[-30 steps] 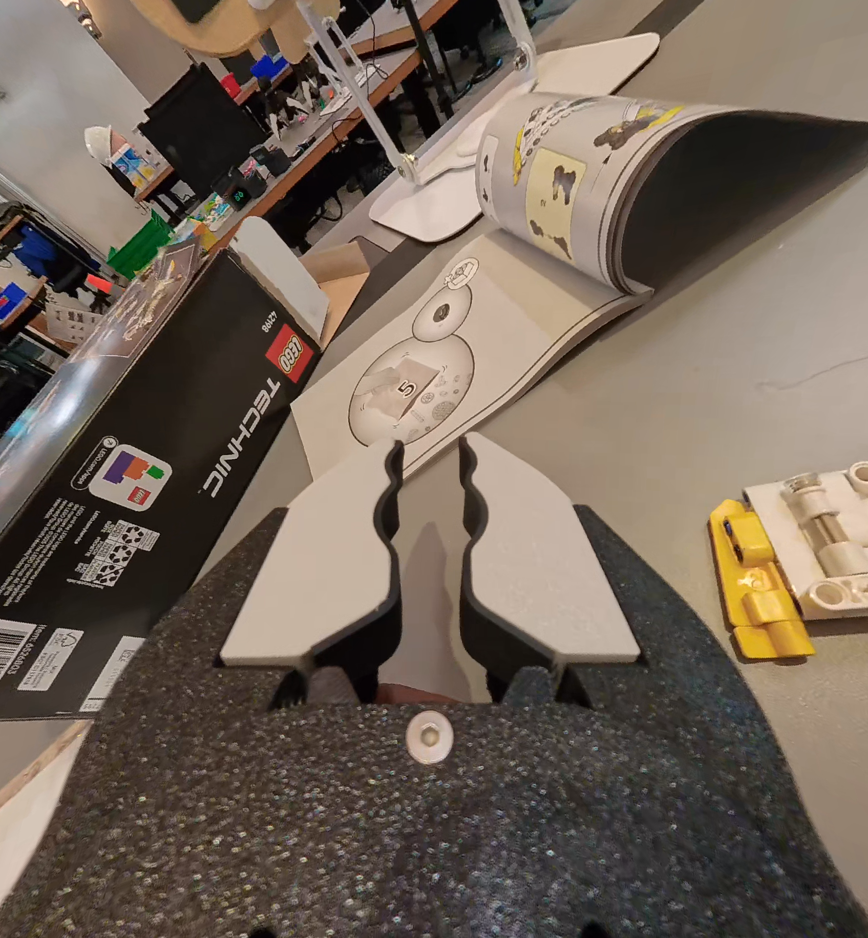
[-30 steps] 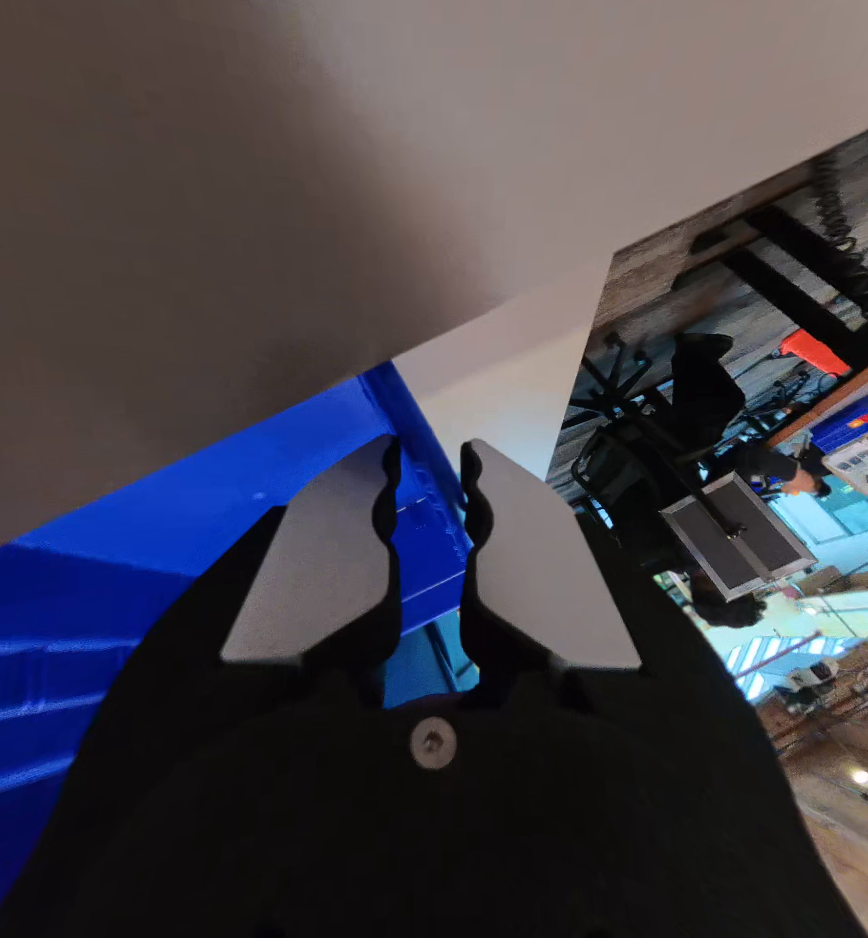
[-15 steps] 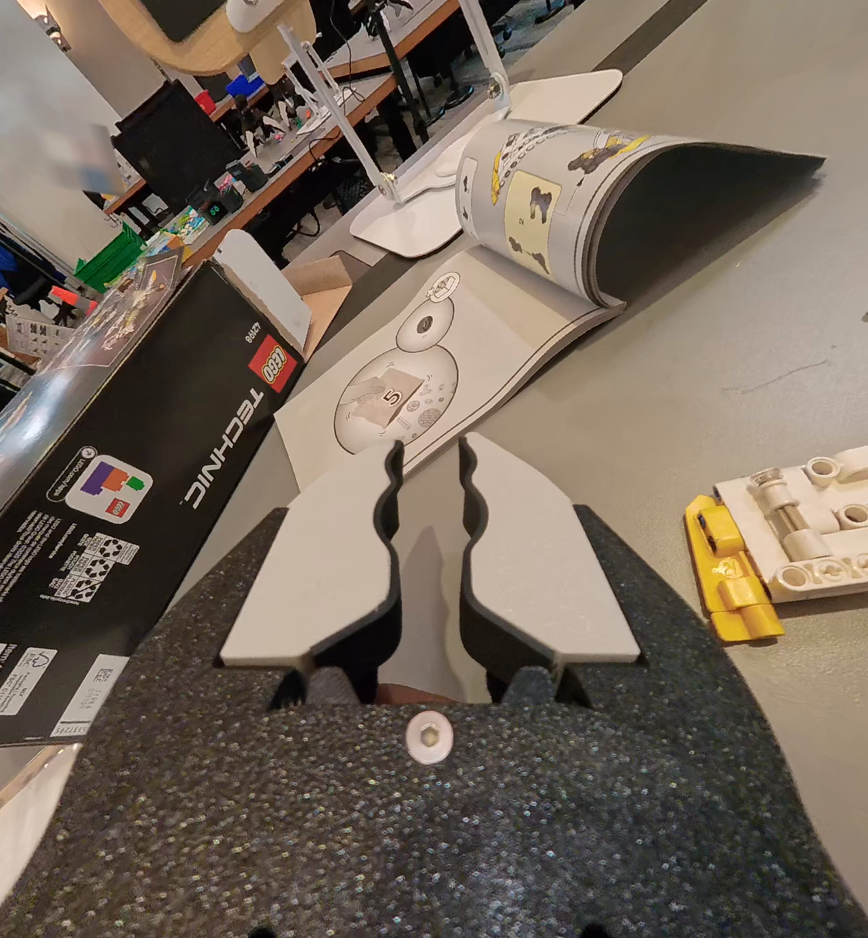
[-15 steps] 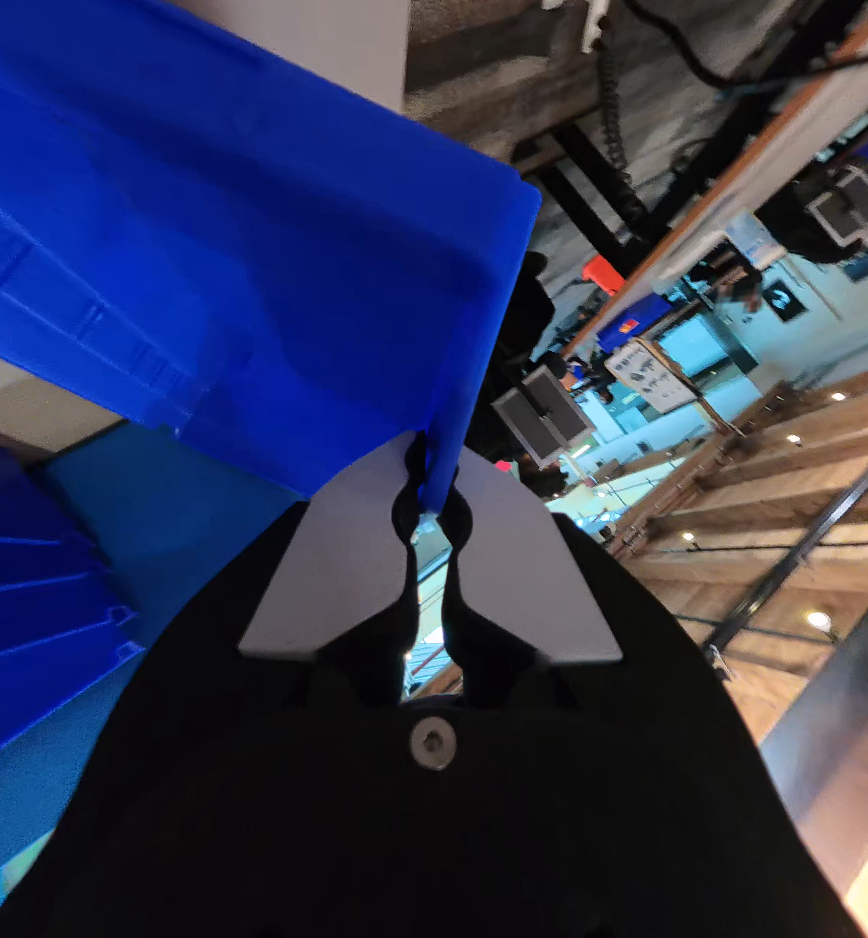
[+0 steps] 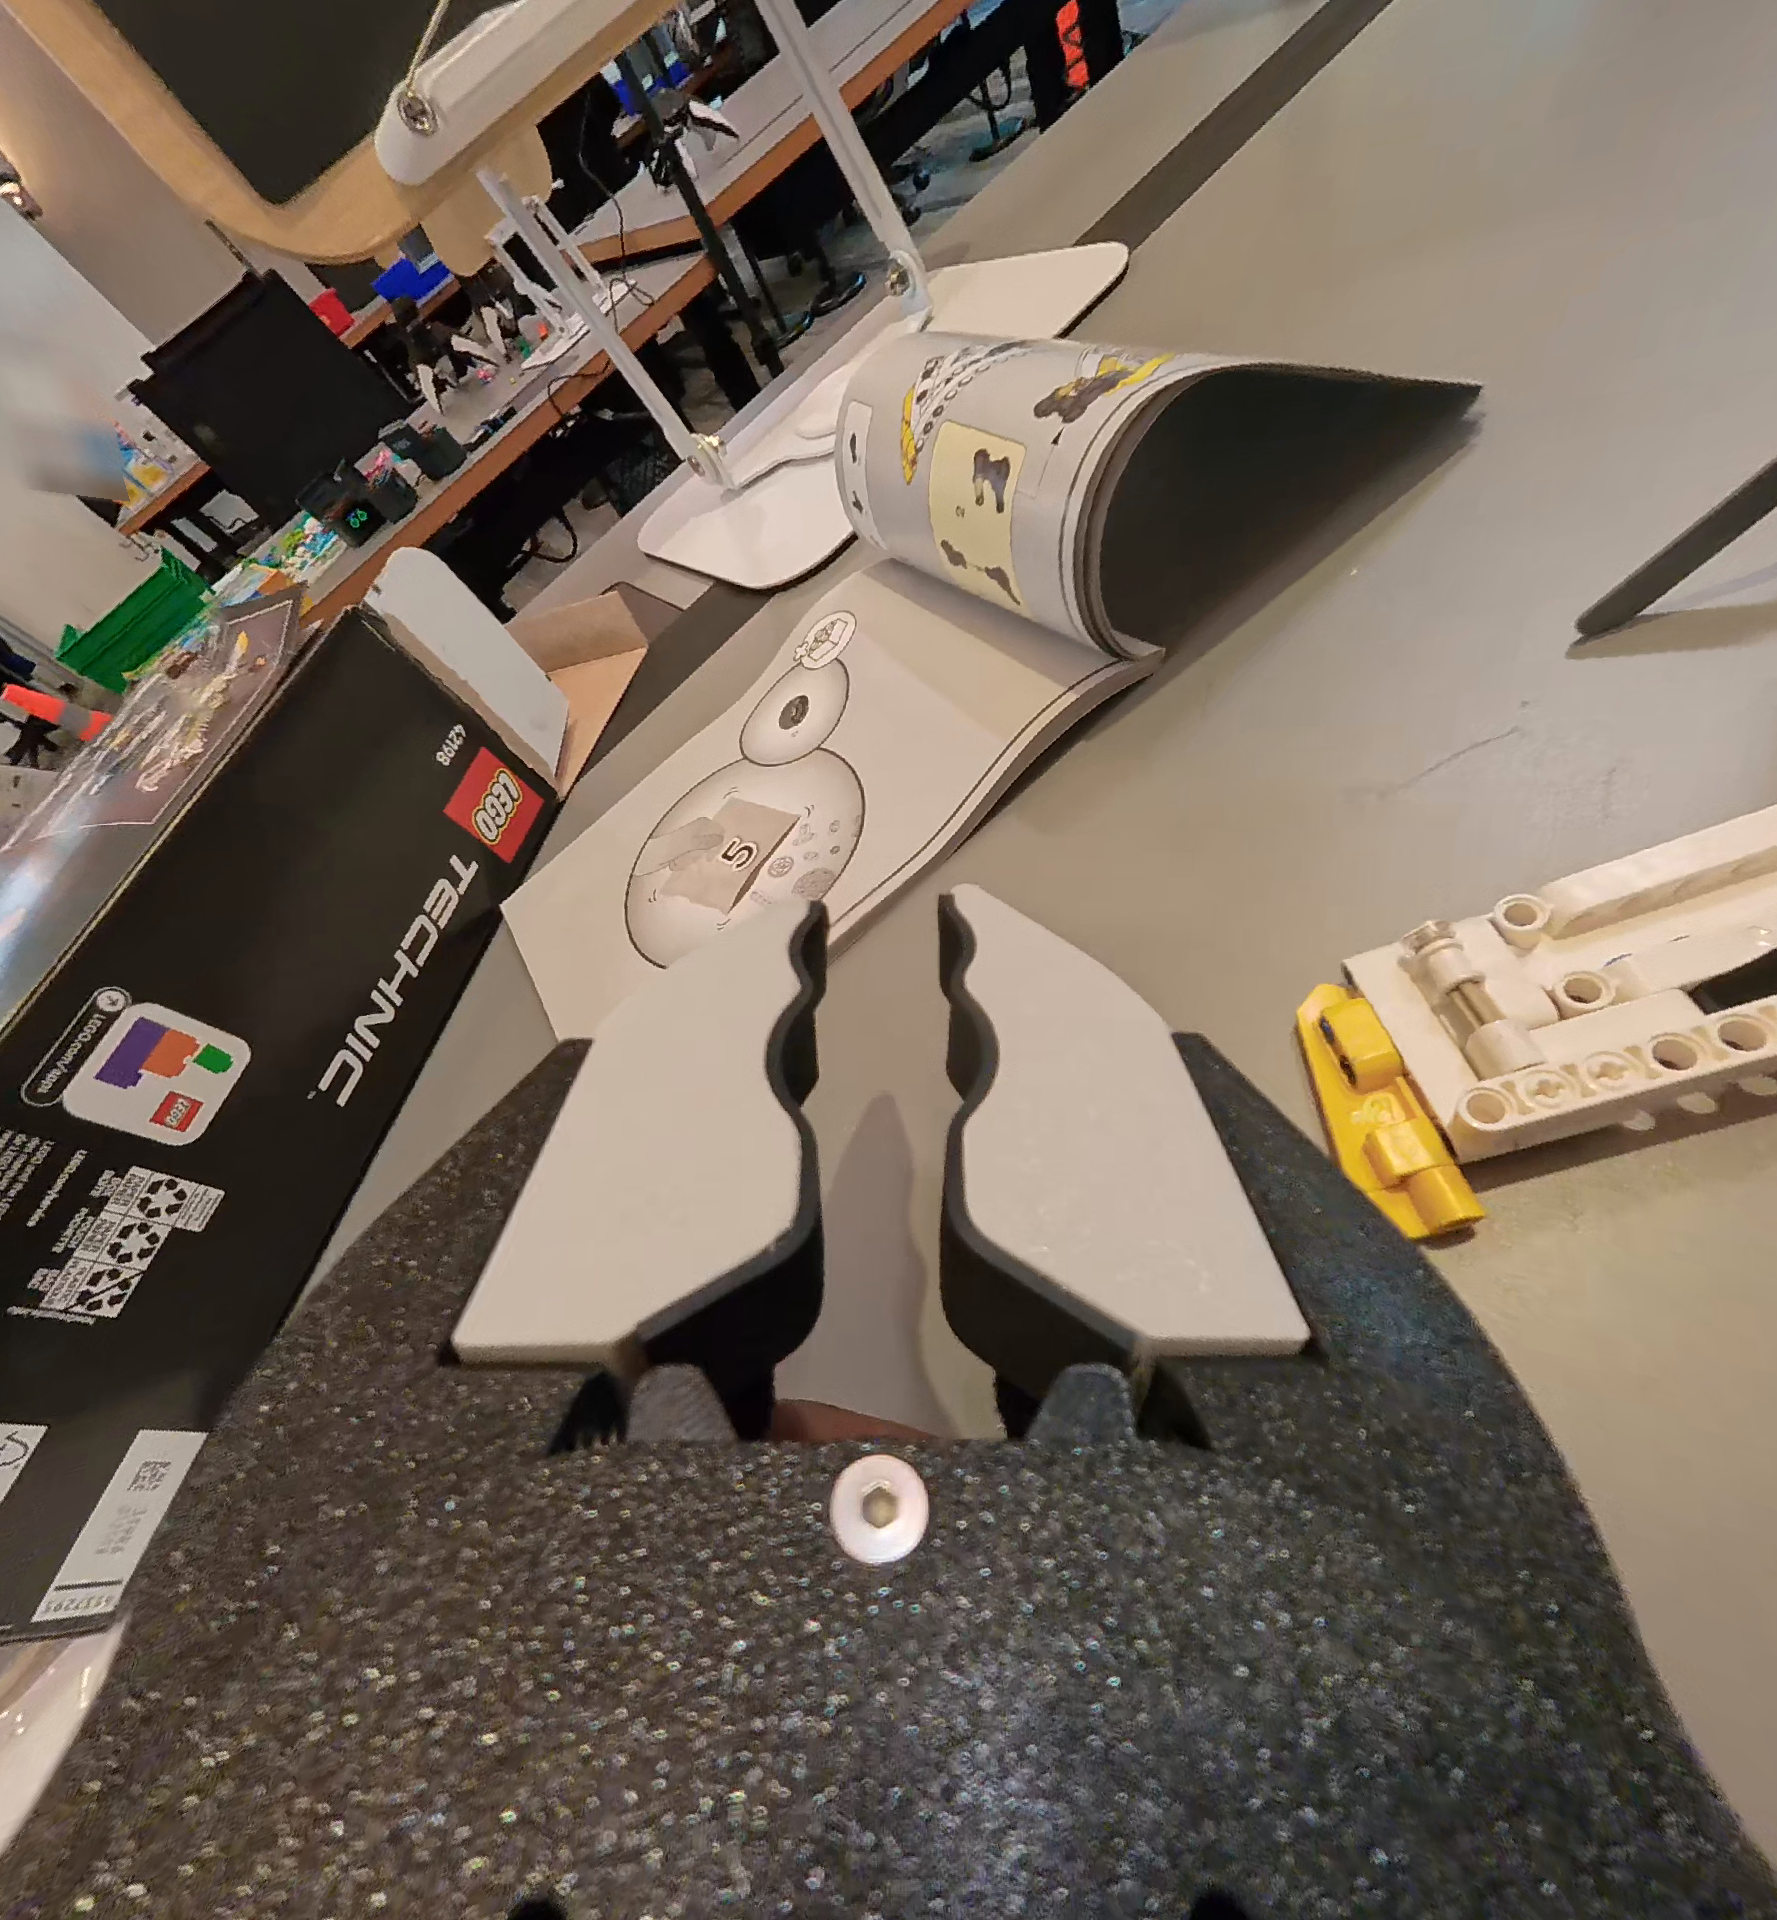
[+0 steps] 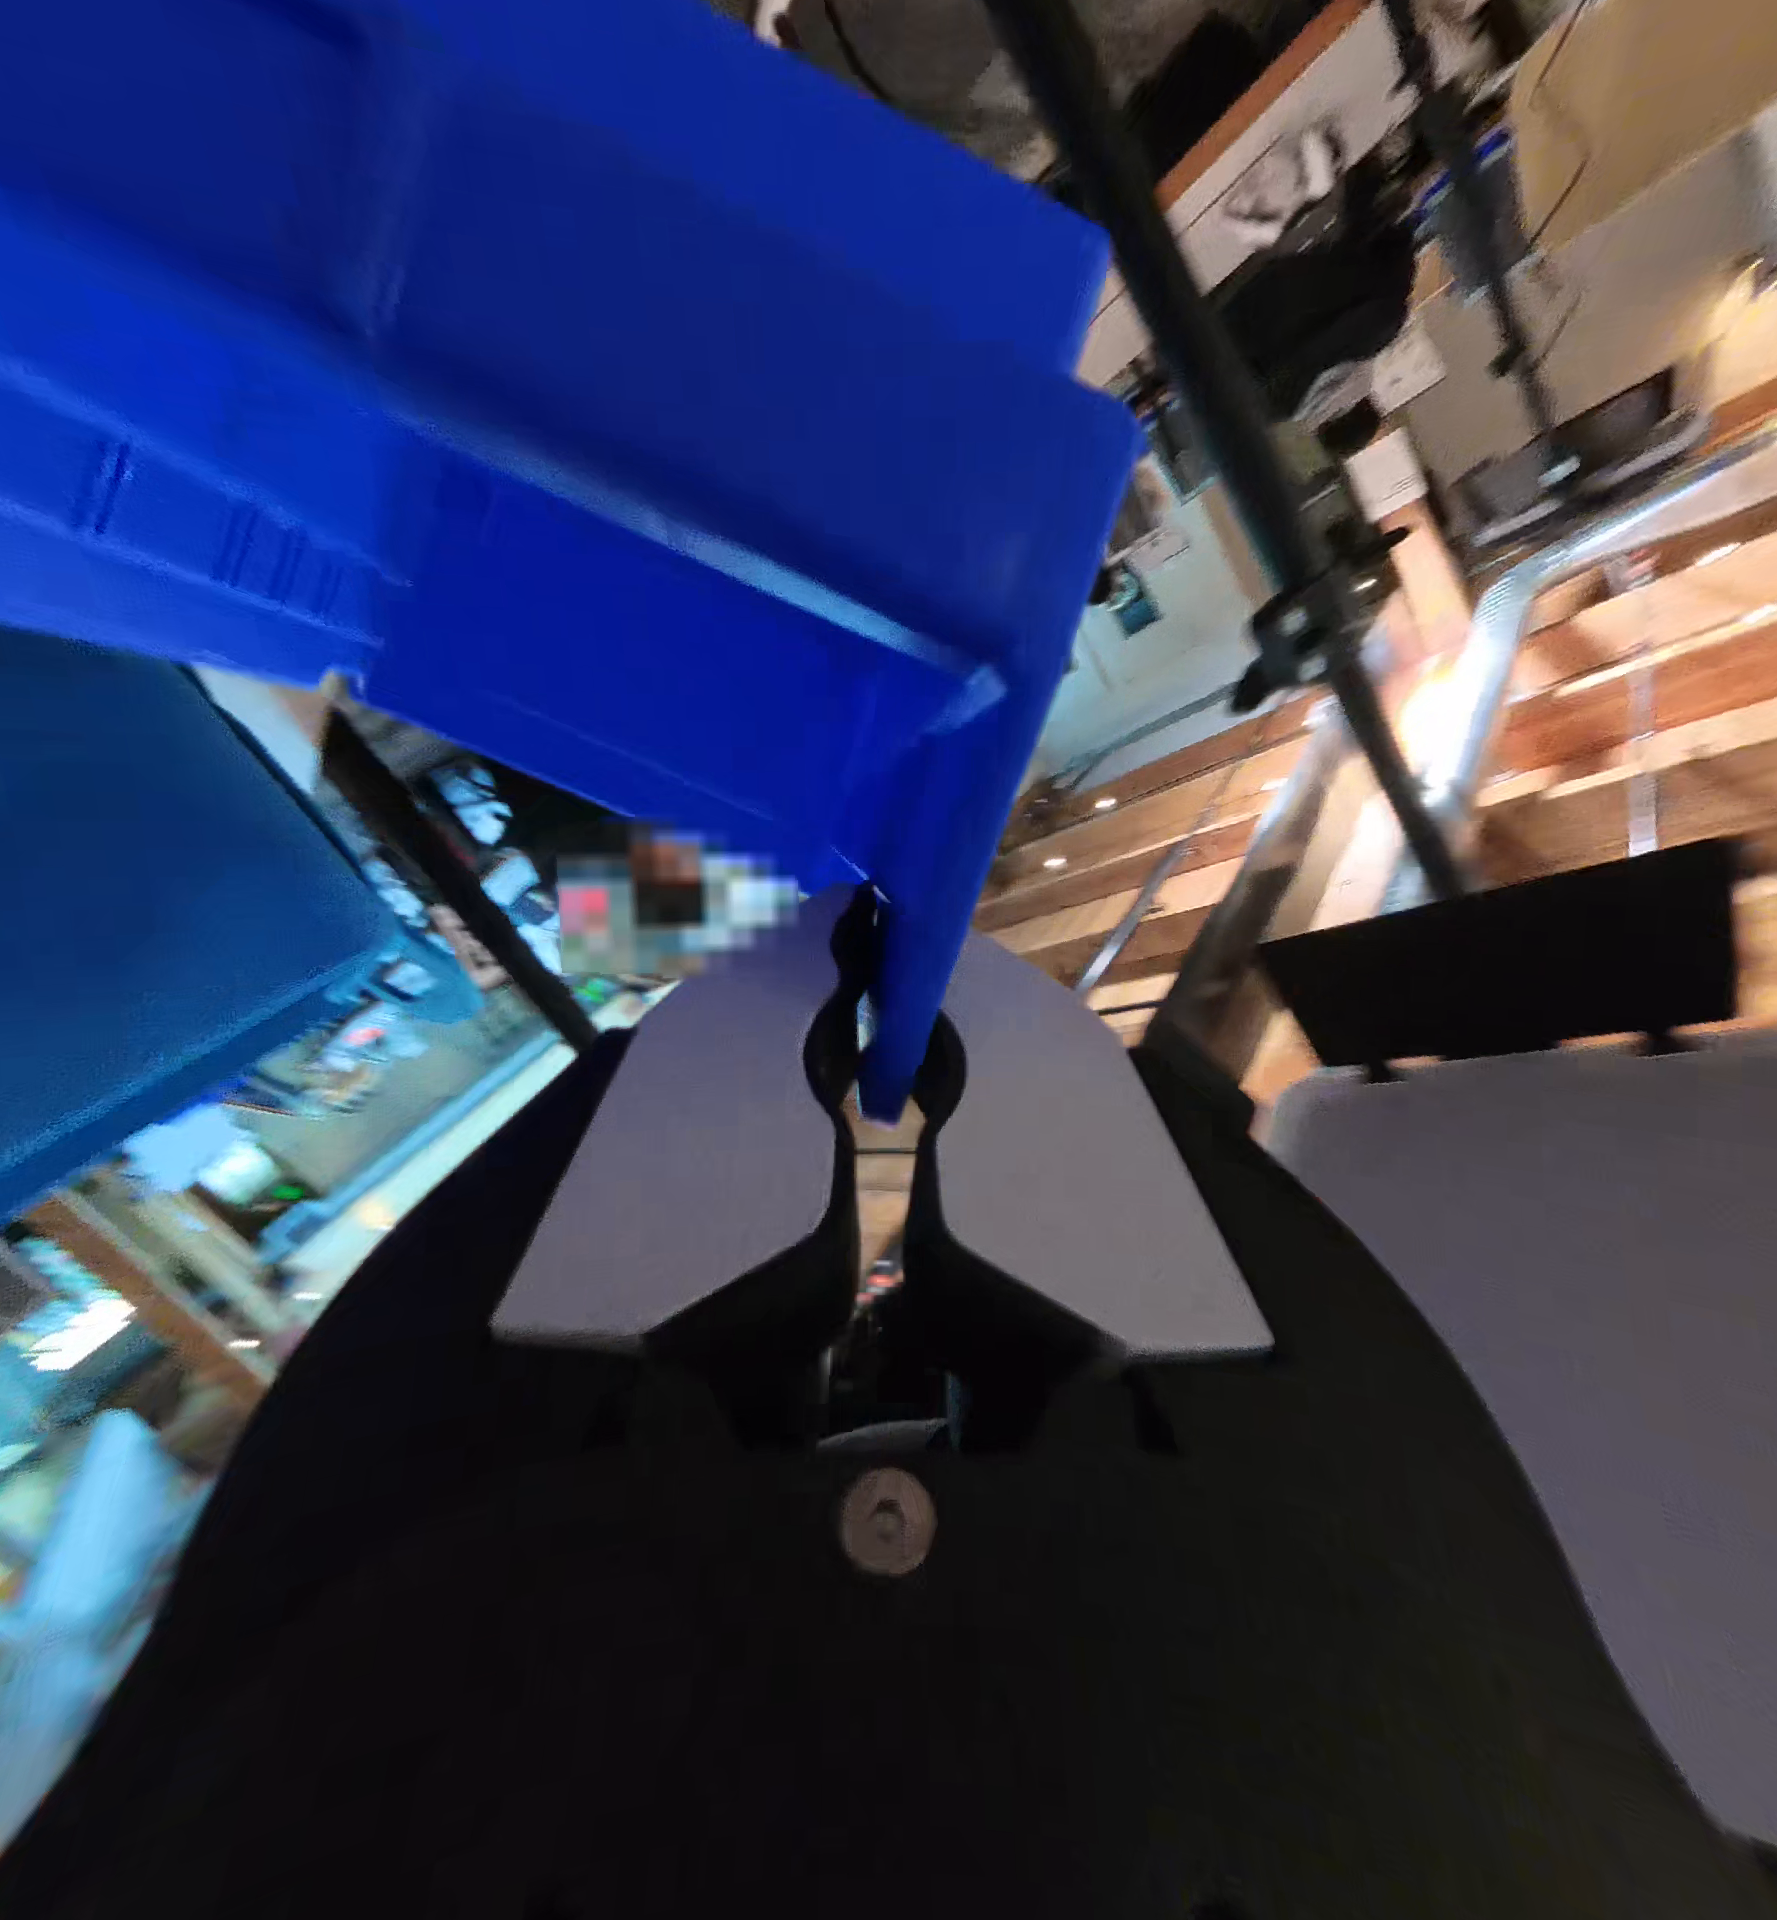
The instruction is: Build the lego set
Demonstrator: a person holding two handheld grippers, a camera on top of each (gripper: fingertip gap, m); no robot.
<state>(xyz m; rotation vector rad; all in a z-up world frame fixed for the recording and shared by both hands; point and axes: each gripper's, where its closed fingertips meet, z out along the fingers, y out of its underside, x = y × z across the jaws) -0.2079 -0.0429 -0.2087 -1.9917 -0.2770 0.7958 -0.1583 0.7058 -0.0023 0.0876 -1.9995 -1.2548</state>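
My right gripper (image 6: 889, 997) is shut on the rim of a blue plastic bin (image 6: 572, 436) and holds it up in the air, tilted. The rim edge sits pinched between the two fingers. My left gripper (image 5: 879, 935) is open and empty, low over the grey table (image 5: 1486, 260). Just ahead of it lies an open instruction booklet (image 5: 915, 707). A white and yellow brick assembly (image 5: 1549, 1049) lies on the table to its right. A black toy-set box (image 5: 209, 987) stands to its left.
A white lamp base (image 5: 925, 343) and its arm stand behind the booklet. A dark flat edge (image 5: 1715, 520) pokes in at the right. A second blue bin (image 6: 105, 935) is at the left of the right wrist view, with a grey surface (image 6: 1590, 1351) at the right.
My right gripper closed on the blue bin's rim and lifted and swung it, so the view now shows the room behind. My left gripper shifted slightly and stays open.
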